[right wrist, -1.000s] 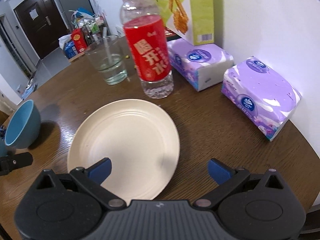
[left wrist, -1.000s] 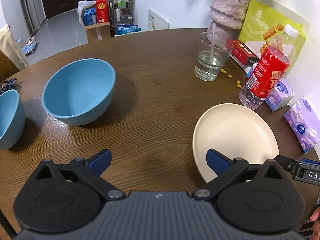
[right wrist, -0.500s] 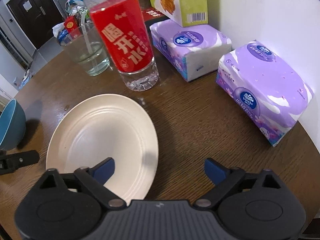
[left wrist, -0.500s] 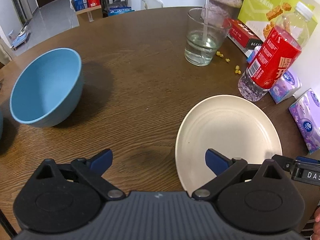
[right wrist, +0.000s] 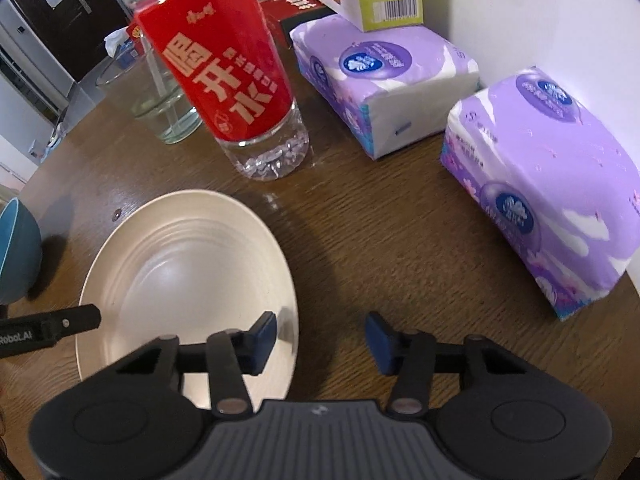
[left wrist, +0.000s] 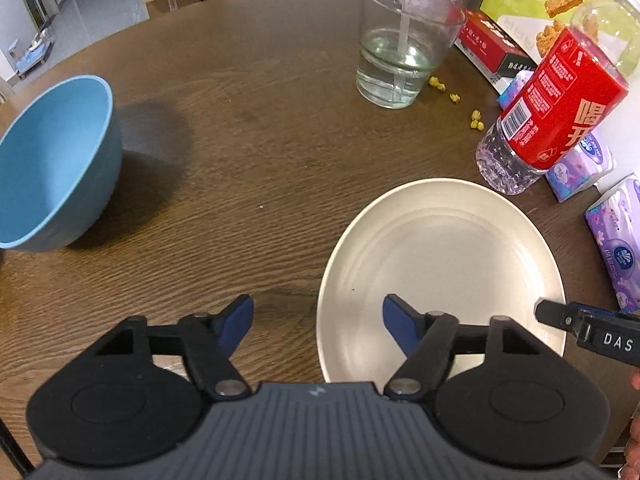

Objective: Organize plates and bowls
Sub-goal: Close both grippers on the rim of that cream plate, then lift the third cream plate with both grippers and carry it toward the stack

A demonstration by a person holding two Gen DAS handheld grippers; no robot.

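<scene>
Left wrist view: cream plate (left wrist: 440, 276) flat on brown tabletop (left wrist: 248, 152), lower right, near rim straddled by left gripper (left wrist: 318, 320). Fingers closing, one blue pad (left wrist: 400, 326) over plate's inside, other outside over wood; not yet pinching, gap visible both sides of rim. Right wrist view: same plate (right wrist: 188, 280) lower left, right gripper (right wrist: 320, 336) closing across its opposite edge, one pad (right wrist: 264, 336) over plate, other over bare wood; no contact confirmed. Each gripper's tip also pokes into the other's view at plate edge.

Outward: blue bowl (left wrist: 52, 160) upright, well apart to left. Red-label water bottle (left wrist: 556, 108) just beside plate's far rim, glass of water w/ straw (left wrist: 400, 52) behind, purple tissue packs (right wrist: 540, 184) to right, snack box (left wrist: 532, 4) at back, few yellow crumbs (left wrist: 476, 120) on wood.

Step, as judged: two-handed grasp of plate, pre-lift. Next move likely needs both pairs of fingers lower so outer pads get under rim, then closing fully, lifting level, clearing bottle; destination unclear, prob. stack w/ other dishes.
</scene>
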